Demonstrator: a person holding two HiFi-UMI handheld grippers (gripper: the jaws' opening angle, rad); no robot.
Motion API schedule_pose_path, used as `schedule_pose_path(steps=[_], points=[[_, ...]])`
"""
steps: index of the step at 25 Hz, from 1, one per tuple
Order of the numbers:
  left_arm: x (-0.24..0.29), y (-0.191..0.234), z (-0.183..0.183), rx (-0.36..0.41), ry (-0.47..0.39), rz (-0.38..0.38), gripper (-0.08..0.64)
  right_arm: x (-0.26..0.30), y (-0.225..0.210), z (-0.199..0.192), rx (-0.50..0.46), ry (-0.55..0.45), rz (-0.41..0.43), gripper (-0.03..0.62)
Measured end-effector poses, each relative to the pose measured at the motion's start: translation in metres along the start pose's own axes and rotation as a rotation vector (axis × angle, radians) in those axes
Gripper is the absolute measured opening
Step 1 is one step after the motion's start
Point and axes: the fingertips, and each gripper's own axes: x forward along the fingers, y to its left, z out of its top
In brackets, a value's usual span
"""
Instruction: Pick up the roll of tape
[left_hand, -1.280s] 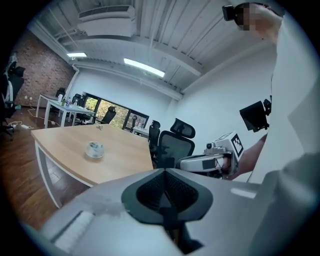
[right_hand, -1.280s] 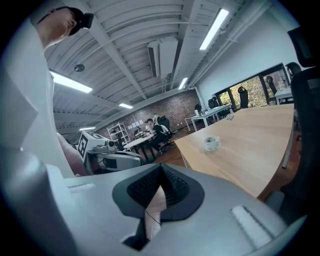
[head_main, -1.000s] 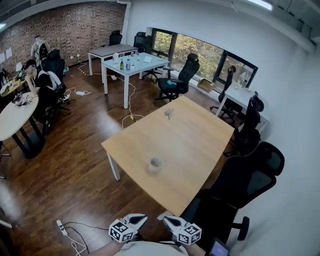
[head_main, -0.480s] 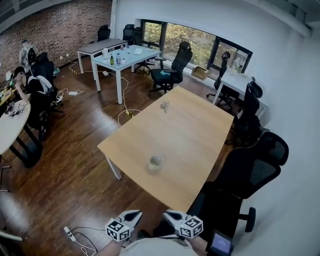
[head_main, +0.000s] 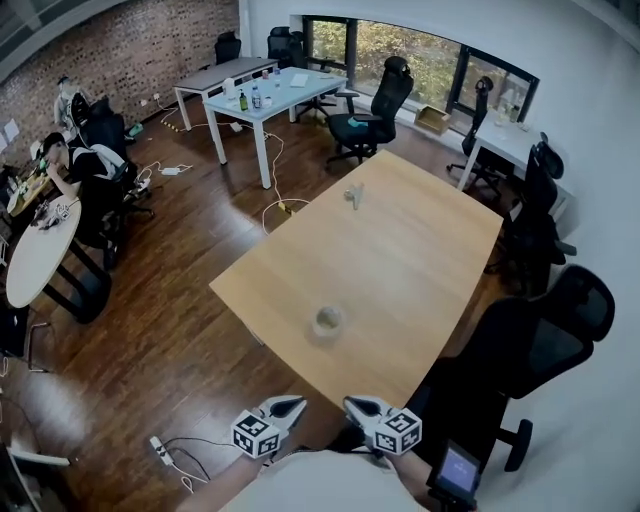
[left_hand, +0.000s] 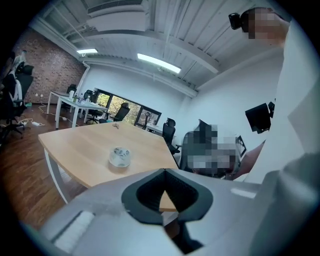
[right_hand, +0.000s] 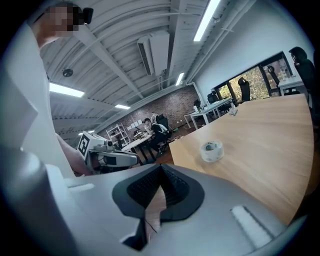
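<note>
From the head view, my left tongs (head_main: 290, 407) and right tongs (head_main: 358, 406) sit side by side close to my body, off the near edge of the counter (head_main: 400, 260), their tips pointing toward it. The roll of tape (head_main: 327, 322) lies flat on the counter ahead of both tongs, roughly on the line between them and well apart from either. A small object (head_main: 353, 195) that I cannot identify lies much farther beyond it. In the left gripper view, my left tongs (left_hand: 164, 172) have their tips brought together with nothing held in the hollow between the pads. The roll of tape (left_hand: 120, 156) shows ahead and a little to the left of those tips, out of reach on the wood. In the right gripper view, my right tongs (right_hand: 161, 167) are likewise closed and empty, and the roll (right_hand: 211, 150) sits ahead and to the right of their tips, near the counter's edge. As I judge it, the pickup has hardly begun: nothing is grasped and neither pair of tongs is over the counter. I have yet to carry one pair forward to the roll, spread it, bring it around the roll, close, and lift.
</note>
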Motion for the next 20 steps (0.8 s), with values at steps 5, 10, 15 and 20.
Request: schedule_pose_path(steps=[5,10,15,20], points=[[0.026,0.006,0.014,0.049,0.067,0.012,0.006,0.001,-0.024,0.015,0.021,-0.017,0.012,0.006],[0.048,0.023,0.024,0.063,0.157,0.109,0.006,-0.006,-0.050,0.035,0.037,-0.043,0.015,0.006],[0.073,0.022,0.033,0.054,0.181,0.110,0.006,-0.011,-0.077,0.043,0.043,-0.053,0.012,0.006],[0.087,0.029,0.043,0.059,0.197,0.081,0.006,-0.003,-0.092,0.059,0.016,-0.040,0.011,0.006]])
